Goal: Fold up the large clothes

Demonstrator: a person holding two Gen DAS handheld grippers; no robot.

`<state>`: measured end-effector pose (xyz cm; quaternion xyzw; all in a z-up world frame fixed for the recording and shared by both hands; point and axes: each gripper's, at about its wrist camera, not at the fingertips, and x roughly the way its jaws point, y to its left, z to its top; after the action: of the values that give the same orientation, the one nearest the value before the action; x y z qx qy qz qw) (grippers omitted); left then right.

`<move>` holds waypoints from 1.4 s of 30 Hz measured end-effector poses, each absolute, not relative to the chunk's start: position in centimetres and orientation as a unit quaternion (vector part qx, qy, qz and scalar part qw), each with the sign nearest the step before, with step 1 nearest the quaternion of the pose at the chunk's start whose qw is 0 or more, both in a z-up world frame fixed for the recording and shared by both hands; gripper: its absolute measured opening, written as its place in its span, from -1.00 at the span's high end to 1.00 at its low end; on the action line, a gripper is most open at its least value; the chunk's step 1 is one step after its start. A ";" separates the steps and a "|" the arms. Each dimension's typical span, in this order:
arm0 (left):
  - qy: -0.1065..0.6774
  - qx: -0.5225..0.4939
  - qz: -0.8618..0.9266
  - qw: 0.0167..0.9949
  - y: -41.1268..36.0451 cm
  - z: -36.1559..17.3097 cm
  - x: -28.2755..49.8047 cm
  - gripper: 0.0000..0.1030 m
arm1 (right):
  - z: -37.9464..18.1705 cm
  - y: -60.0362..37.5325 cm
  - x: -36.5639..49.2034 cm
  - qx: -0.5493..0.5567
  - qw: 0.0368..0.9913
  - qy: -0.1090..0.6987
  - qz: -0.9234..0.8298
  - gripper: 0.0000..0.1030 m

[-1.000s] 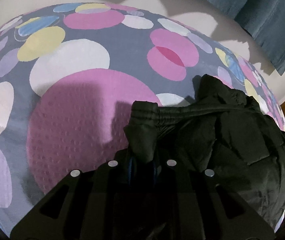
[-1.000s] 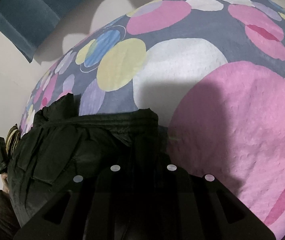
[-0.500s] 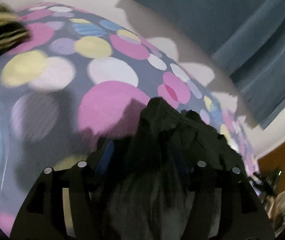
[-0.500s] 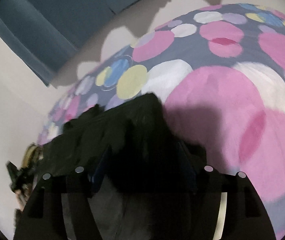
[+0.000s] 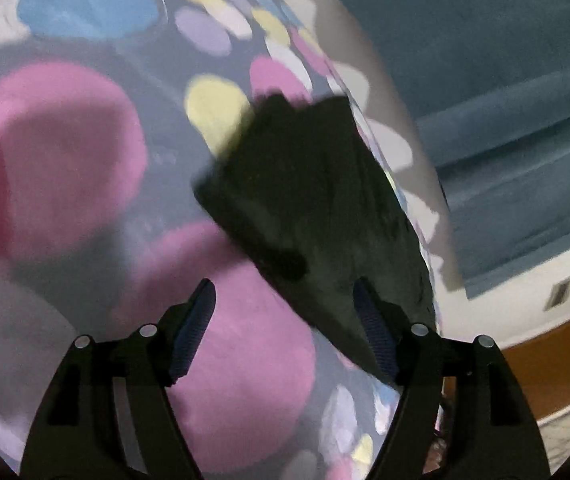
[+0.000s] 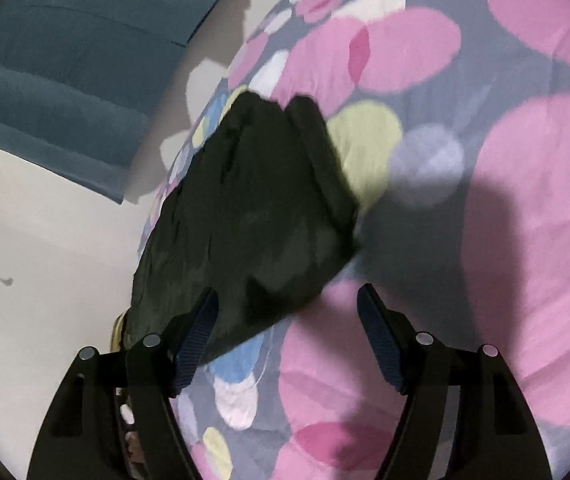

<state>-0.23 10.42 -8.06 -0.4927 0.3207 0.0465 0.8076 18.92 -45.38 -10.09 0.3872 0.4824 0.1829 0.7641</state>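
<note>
Change: your left tongs (image 5: 283, 322) and right tongs (image 6: 287, 326), clamped on the jacket (image 6: 245, 216) a second ago, now gape empty. Jacket lies folded on the bed (image 6: 525, 200); this fold is done.

The left gripper (image 5: 283, 322) is matte black plastic, its two arms widening toward the camera, each with a long cut-out slot. Four round silver screw heads sit along the arms, two per side. Each of its fingers (image 5: 193, 330) carries a dark blue ribbed pad on the inner face. The right gripper (image 6: 287, 328) looks the same: black slotted arms, four silver screws, blue ribbed fingers (image 6: 381, 344).
</note>
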 end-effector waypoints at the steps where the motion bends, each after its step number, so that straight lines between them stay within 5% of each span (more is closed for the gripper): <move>1: 0.324 -0.489 0.040 0.809 9.9 -8.1 0.1 -0.38 | -10.4 -44.9 19.1 0.386 0.763 0.484 0.183 -0.38; 15: 0.276 -0.534 0.048 0.798 11.6 -10.4 6.0 -0.36 | -11.8 -42.7 22.3 0.406 0.794 0.428 0.146 -0.42; 17: 0.278 -0.526 0.051 0.802 11.7 -10.6 6.5 -0.21 | -11.7 -42.2 22.8 0.386 0.805 0.427 0.143 -0.31; 19: 0.283 -0.509 0.048 0.811 11.8 -10.8 7.0 0.22 | -11.8 -41.8 23.1 0.362 0.816 0.431 0.132 -0.08; 21: 0.283 -0.503 0.043 0.816 11.7 -11.3 6.9 0.44 | -11.9 -41.7 23.0 0.349 0.824 0.427 0.134 0.08; 25: 0.283 -0.496 0.039 0.820 11.6 -11.0 6.6 0.61 | -11.9 -42.0 22.5 0.360 0.820 0.418 0.149 0.37; 42: 0.302 -0.468 0.050 0.829 9.2 -8.3 -0.7 0.68 | -10.6 -43.9 16.3 0.354 0.813 0.432 0.164 0.49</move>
<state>-0.75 9.15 -8.28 -0.4676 0.3021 0.0499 0.8292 16.31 -43.86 -10.56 0.3538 0.4316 0.1642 0.8134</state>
